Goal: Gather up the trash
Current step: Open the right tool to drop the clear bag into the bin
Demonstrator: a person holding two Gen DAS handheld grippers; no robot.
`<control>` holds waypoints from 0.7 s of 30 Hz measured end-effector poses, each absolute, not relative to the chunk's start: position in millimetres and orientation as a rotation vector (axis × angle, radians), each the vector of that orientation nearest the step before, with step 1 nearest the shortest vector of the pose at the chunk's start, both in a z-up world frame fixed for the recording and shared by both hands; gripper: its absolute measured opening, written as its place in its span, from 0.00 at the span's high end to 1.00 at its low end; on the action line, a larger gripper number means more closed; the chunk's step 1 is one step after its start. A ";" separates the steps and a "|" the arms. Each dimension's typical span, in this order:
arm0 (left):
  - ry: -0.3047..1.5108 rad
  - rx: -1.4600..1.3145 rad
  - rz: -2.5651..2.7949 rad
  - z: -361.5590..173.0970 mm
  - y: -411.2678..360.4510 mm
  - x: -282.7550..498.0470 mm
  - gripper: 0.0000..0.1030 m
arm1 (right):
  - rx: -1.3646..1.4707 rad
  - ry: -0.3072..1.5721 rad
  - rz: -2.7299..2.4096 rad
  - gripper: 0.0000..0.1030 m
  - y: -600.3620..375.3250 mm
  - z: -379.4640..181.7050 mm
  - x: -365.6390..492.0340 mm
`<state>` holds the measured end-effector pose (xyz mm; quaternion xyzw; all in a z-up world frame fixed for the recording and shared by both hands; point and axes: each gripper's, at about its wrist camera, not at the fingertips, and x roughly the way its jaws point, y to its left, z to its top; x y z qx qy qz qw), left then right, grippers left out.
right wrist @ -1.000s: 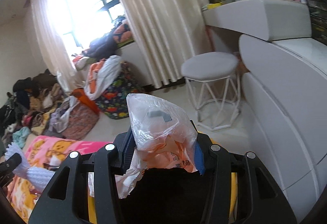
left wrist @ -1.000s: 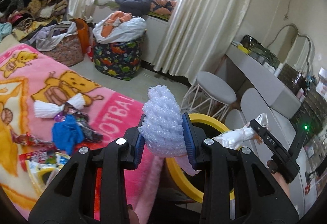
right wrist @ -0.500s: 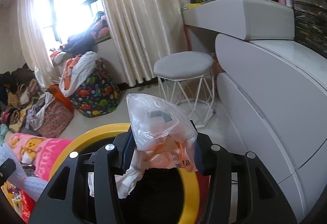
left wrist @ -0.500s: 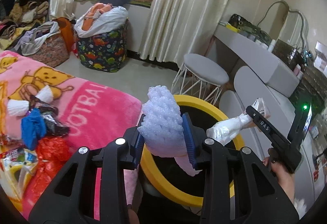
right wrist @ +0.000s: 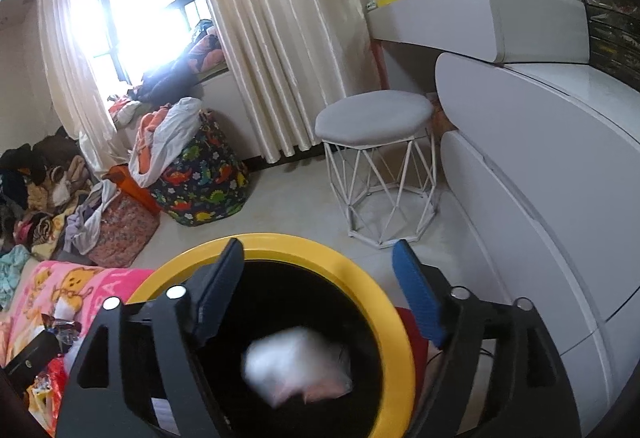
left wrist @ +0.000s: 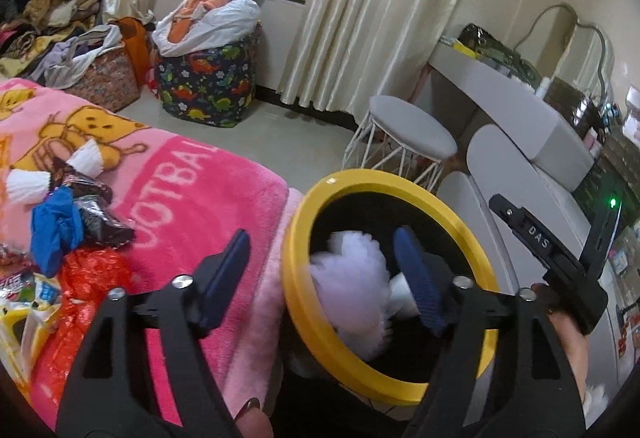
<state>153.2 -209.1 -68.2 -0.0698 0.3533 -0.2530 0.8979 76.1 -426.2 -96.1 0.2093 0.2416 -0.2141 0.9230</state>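
The left gripper [left wrist: 320, 262] is being held with its jaws spread wide, having just been opening; nothing is being pressed by its blue pads [left wrist: 416, 286]. A pale foam net [left wrist: 352, 294], blurred, is being seen between the fingers and inside the mouth of the yellow-rimmed bin [left wrist: 320, 334], free of both pads. In the same view the right gripper's black body is being gripped by a hand [left wrist: 564, 322] at the far side of the bin.

The right gripper [right wrist: 318, 266] is likewise being held open above the bin [right wrist: 396, 358], its jaws having just been opening. A crumpled clear plastic bag [right wrist: 296, 370] with an orange tint, blurred, is being seen below the fingers within the bin's dark interior, touched by neither pad.

Beside the bin, a pink blanket [left wrist: 192, 174] printed with bears is being covered by remaining litter: a blue wad [left wrist: 52, 234], dark shiny wrappers [left wrist: 96, 210], red foil [left wrist: 88, 278] and white paper cups [left wrist: 28, 186].

Further off, a grey round stool [right wrist: 374, 118] on a white wire frame is being shown standing on the pale floor next to a curved white cabinet [right wrist: 540, 166]. Behind it, cream curtains [right wrist: 272, 38] are being lit by the window, and a dinosaur-print basket [right wrist: 204, 182] heaped with clothes is being shown near the sill.
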 end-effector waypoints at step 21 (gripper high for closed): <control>0.648 -0.192 -0.393 -46.7 -138.8 156.3 0.11 | 0.437 0.454 -0.258 0.15 -382.6 -66.2 87.4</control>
